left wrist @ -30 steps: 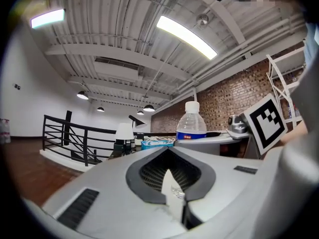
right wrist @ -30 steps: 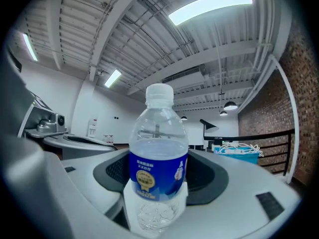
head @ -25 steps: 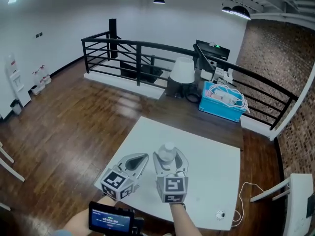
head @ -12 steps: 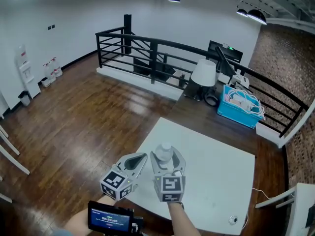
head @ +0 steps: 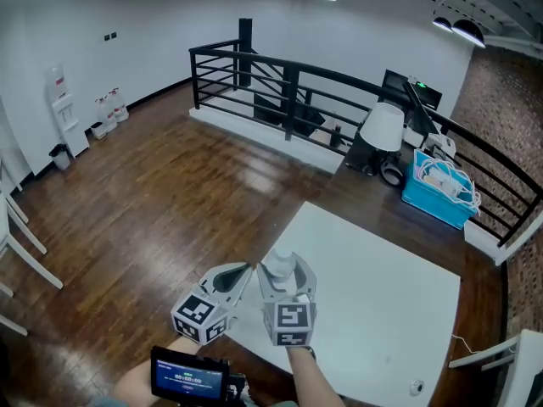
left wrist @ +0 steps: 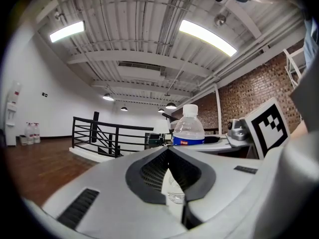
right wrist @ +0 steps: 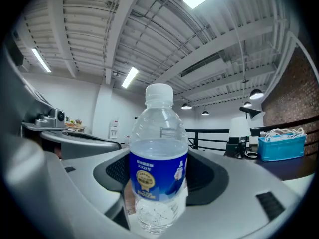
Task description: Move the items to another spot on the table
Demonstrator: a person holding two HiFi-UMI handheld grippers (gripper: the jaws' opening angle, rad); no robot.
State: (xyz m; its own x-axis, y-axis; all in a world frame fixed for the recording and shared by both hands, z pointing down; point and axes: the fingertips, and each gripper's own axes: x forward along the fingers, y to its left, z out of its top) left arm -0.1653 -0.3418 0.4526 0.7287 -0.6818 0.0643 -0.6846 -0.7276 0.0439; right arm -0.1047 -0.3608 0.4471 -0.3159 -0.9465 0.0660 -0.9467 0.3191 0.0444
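While the right gripper (head: pixel 288 275) has its fingers pinched on the water bottle (right wrist: pixel 158 163) just inside the white surface's (head: pixel 382 287) left edge, a slack grip or a careless set-down there could drop it onto the wood floor (head: pixel 170 202). The left gripper's (head: pixel 246 270) fingers are pressed together, empty. Open room lies rightward across the surface.

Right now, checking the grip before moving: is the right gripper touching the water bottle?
Touching. In the right gripper view, the right gripper closes both jaws against the water bottle.
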